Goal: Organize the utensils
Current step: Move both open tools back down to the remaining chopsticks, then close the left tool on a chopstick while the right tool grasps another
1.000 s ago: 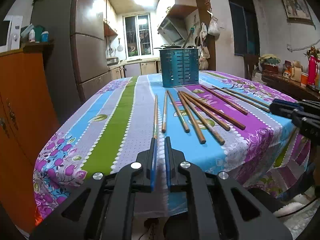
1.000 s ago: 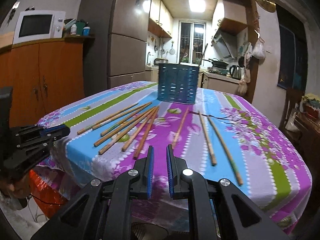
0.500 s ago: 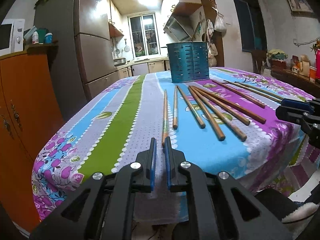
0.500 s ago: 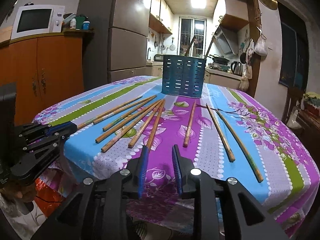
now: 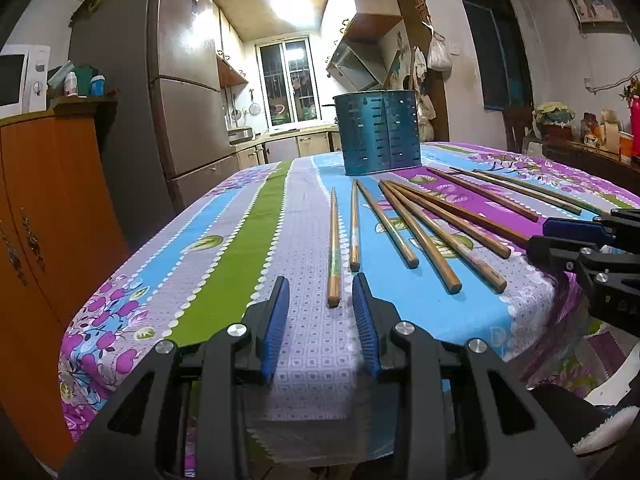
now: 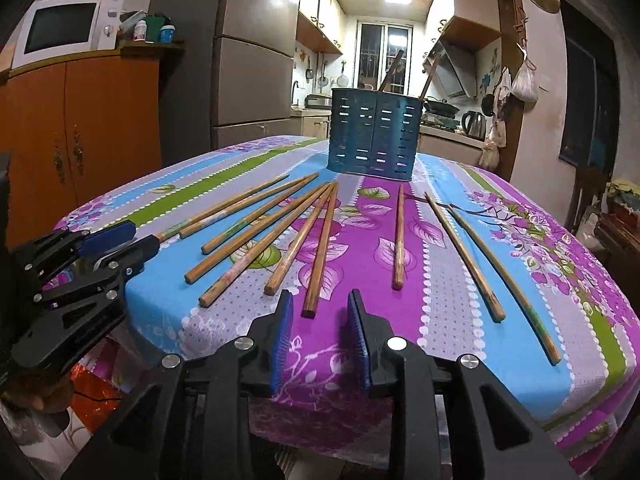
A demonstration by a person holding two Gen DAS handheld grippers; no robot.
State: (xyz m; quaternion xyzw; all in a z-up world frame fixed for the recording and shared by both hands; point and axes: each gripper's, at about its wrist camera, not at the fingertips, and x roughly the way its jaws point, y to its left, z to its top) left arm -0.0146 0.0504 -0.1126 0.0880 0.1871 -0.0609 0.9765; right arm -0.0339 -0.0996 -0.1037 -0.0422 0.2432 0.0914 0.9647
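Both tools have just spread their fingers wide; a moment ago they were almost pressed together. That looks like getting ready to pick up chopsticks. The left tool hangs at the bench edge farthest from the blue holder, with one chopstick's end between its fingers. The right tool does the same over another chopstick. The other sticks lie in a fan in front of the holder, which already has two sticks in it. The path to the holder is open, but the tools sit near each other.
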